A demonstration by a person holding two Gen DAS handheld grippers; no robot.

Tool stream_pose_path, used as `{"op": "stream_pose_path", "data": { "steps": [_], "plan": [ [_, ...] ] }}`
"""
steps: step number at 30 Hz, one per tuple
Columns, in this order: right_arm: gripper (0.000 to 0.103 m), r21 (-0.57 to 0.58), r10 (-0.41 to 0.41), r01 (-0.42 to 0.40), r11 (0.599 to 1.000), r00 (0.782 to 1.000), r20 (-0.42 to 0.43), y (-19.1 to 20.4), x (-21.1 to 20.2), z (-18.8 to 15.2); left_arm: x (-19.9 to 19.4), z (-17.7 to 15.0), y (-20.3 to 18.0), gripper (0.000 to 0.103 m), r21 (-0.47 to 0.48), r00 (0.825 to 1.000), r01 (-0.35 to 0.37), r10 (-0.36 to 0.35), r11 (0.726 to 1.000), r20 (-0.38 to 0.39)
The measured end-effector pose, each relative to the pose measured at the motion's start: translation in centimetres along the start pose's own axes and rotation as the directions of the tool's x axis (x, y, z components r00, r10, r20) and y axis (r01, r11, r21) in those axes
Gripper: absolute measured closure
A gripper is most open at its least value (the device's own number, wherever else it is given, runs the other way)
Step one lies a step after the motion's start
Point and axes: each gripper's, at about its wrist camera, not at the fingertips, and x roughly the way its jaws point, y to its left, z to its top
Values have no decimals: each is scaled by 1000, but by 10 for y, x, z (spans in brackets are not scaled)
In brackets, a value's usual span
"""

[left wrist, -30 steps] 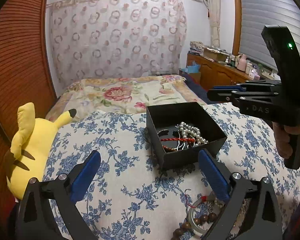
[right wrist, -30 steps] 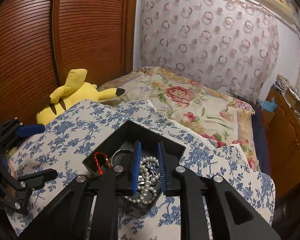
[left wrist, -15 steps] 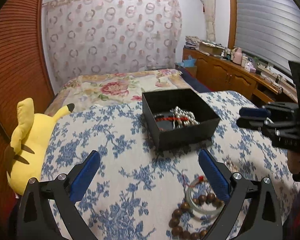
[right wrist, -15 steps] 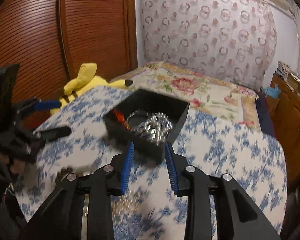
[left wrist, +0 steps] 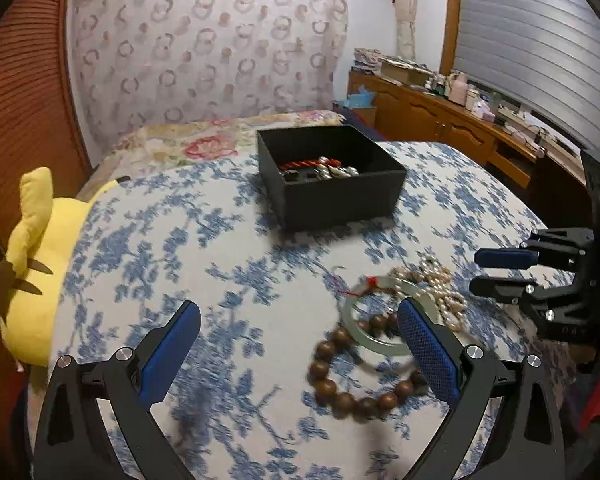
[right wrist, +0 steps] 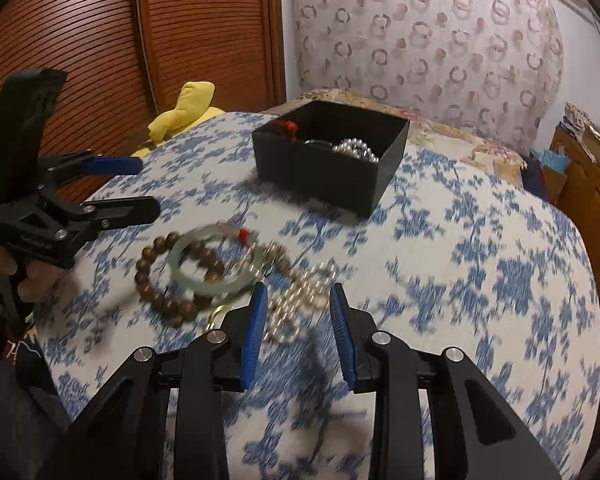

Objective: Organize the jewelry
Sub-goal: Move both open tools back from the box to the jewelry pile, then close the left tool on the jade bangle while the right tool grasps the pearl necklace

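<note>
Right gripper [right wrist: 298, 294] no longer over the black box [right wrist: 319, 176], where a second ago it hung with jaws nearly together above the pearls in the box [right wrist: 355, 148]; now drawn back and lowered toward the near edge of the blue-flowered cover [right wrist: 479, 280], jaws spread wider than then and holding nothing. Lined up on the loose pearl strand [right wrist: 300, 300], seen between the two blue pads but not yet touched, as far as the motion blur allows. Left gripper [left wrist: 298, 308] likewise pulled nearer and lower, jaws wide apart and empty, above the wooden bead bracelet [left wrist: 339, 384] and the pale green bangle [left wrist: 363, 340], which overlap each other and lie just beside the strand. Box now well apart from both, set farther back on the cover, already holding pearls and a red cord [left wrist: 300, 165]. Probably one drop-off finished and the next pick-up beginning. Three loose pieces left outside the box, so roughly mid-task. Likely next: closing on the strand near its bunched middle, taking care not to drag the bangle along.
</note>
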Motion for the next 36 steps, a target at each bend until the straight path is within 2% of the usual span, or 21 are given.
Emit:
{"op": "stream_pose_path", "data": {
  "steps": [7,18,28,29,31,33,36],
  "plan": [
    [68,17,-19,19,1000,1000,-10,4,-8,-21,12,-1,-22,8,39,997,56,-54,998,-48],
    [68,41,-50,51,998,999,-9,-3,-7,-33,37,5,-43,8,72,987,113,-104,991,-120],
    [68,45,-42,42,998,999,-3,-3,-7,-33,54,9,-50,8,94,980,120,-103,988,-170],
    [68,47,-41,41,998,999,-4,-4,-7,-33,55,8,-51,9,101,980,120,-101,988,-170],
    [68,48,-40,40,998,999,-5,-4,-7,-33,55,8,-53,19,118,981,114,-93,987,-171],
    [68,45,-41,41,998,999,-7,-3,-6,-32,56,7,-54,34,130,980,115,-90,985,-179],
    [68,37,-41,42,998,999,-12,-2,-6,-31,49,3,-56,34,152,983,114,-89,982,-163]
  ]
}}
